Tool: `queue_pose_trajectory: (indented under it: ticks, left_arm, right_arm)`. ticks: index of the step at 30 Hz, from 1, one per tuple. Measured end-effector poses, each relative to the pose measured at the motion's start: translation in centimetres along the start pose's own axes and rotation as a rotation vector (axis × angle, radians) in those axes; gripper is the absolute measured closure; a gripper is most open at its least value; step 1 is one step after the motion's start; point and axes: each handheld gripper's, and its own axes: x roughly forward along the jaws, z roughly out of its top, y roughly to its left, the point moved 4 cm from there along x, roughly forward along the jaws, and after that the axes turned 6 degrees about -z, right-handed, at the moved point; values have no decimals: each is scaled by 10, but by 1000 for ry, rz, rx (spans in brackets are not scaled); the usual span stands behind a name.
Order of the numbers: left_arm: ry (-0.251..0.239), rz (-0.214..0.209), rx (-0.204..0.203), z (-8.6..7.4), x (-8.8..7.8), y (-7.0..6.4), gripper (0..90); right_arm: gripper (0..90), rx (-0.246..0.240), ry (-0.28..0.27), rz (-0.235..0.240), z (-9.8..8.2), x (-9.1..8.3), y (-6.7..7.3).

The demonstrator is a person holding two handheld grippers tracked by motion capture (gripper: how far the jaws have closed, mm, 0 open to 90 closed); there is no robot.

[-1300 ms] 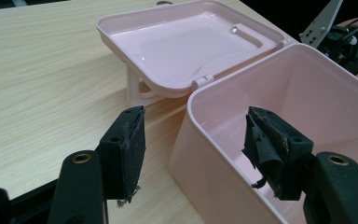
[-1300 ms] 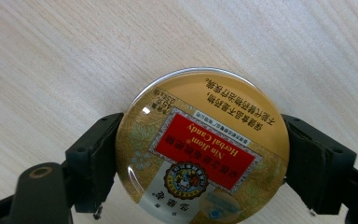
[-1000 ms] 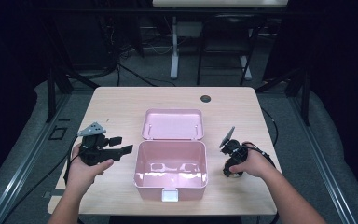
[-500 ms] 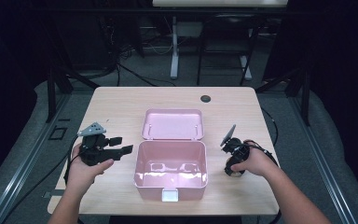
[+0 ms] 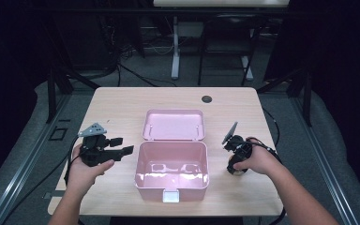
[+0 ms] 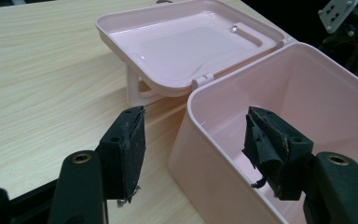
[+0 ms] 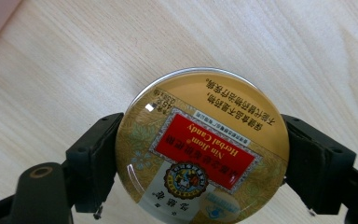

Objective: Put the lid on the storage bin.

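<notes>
Gold round candy tin (image 7: 201, 149), one only, sits clamped between the right gripper (image 7: 200, 161) jaws, pads pressed on both its sides, low over the table (image 5: 122, 108) just right of the pink box (image 5: 172, 180). Right hand (image 5: 255, 159) wraps that gripper, forearm angled in from below. Left gripper (image 6: 193, 154) jaws stand wide apart, straddling the box's left wall, holding nothing. One box, lid (image 5: 173, 124) flipped open behind it. Two grippers.

Open pink box (image 5: 172, 171) sits between left gripper (image 5: 122, 151) and right gripper (image 5: 235, 164).
</notes>
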Motion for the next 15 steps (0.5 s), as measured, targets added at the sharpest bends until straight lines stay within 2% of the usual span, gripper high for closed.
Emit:
queue_pose_trajectory:
  ticks: [15]
  left_arm:
    - [0,-1,0,0,0,0,384]
  right_arm:
    - [196,-43,-15,-10,6,-27,0]
